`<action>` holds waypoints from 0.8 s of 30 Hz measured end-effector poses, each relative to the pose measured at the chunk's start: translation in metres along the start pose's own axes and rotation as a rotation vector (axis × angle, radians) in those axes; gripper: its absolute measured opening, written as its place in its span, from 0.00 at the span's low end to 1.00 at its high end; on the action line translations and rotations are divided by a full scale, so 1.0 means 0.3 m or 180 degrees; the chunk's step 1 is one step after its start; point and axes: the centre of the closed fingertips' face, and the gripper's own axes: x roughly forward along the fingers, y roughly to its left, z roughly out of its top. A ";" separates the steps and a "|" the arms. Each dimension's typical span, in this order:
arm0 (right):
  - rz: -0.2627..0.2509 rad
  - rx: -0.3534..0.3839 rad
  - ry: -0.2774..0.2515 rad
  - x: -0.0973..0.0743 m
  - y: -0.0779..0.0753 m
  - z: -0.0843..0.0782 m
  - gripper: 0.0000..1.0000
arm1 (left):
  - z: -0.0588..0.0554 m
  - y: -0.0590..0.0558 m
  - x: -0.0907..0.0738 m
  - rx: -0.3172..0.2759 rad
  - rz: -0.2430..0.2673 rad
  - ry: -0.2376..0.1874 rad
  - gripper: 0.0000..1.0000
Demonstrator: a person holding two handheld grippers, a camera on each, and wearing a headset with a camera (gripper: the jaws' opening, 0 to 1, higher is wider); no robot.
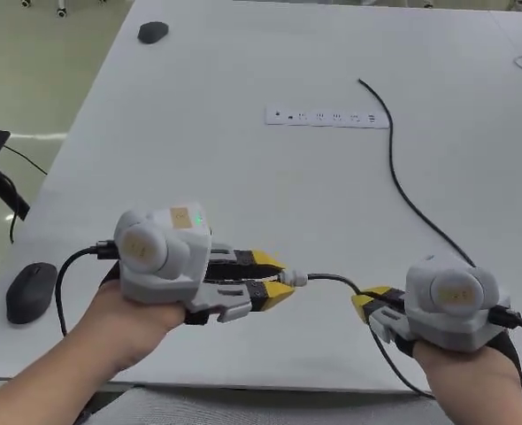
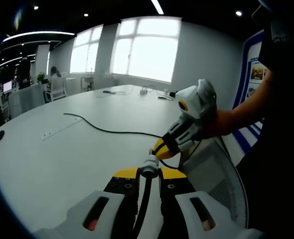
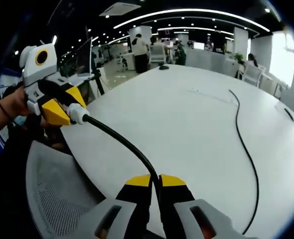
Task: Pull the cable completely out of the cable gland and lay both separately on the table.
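left gripper point(image 1: 277, 278): held in the left hand point(image 1: 124, 323), low over the near edge of the table point(image 1: 199, 159), pointing across at the right gripper
left fingers point(image 2: 127, 174): almost closed, clamped on the cable gland, one yellow tip on either side of it
cable gland point(image 1: 295, 280): small and pale, at the very tips of the left fingers, held clear of the table
cable point(image 1: 332, 281): black, enters the gland's outer end and runs in a shallow sag across the gap to the right gripper
right gripper point(image 1: 367, 306): held in the right hand point(image 1: 464, 372), near the table's front edge, pointing back at the left gripper
right fingers point(image 3: 139, 181): closed on the cable, which passes up between the two yellow tips
grippers: near each other, not touching, joined by the cable span
gland and cable: not separated, neither lying on the table; depth of cable inside the gland cannot be told
long black lead point(image 1: 403, 186): lies on the table, from beside the power strip down to behind the right gripper; cannot tell whether it is the same cable
power strip point(image 1: 327, 118): white, flat on the table, well beyond the grippers
dark mouse point(image 1: 31, 292): on the table near its left edge, beside the left hand
second mouse point(image 1: 153, 32): at the far end of the table
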 end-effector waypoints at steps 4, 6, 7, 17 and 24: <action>0.0013 -0.0099 -0.0008 -0.009 0.007 0.005 0.00 | 0.002 0.006 -0.004 -0.0020 0.0011 -0.0009 0.15; 0.0030 -0.0118 -0.0003 -0.011 0.011 0.006 0.00 | 0.001 0.008 -0.007 -0.0029 0.0016 -0.0012 0.15; 0.0027 -0.0114 -0.0008 -0.012 0.012 0.008 0.01 | 0.002 0.008 -0.007 -0.0040 0.0013 -0.0017 0.15; 0.0033 -0.0406 -0.0035 -0.033 0.035 0.032 0.05 | -0.005 0.006 -0.011 -0.0083 0.0021 -0.0018 0.15; 0.0183 -0.0703 -0.0097 -0.054 0.069 0.075 0.17 | -0.010 0.009 -0.016 -0.0080 0.0035 -0.0005 0.15</action>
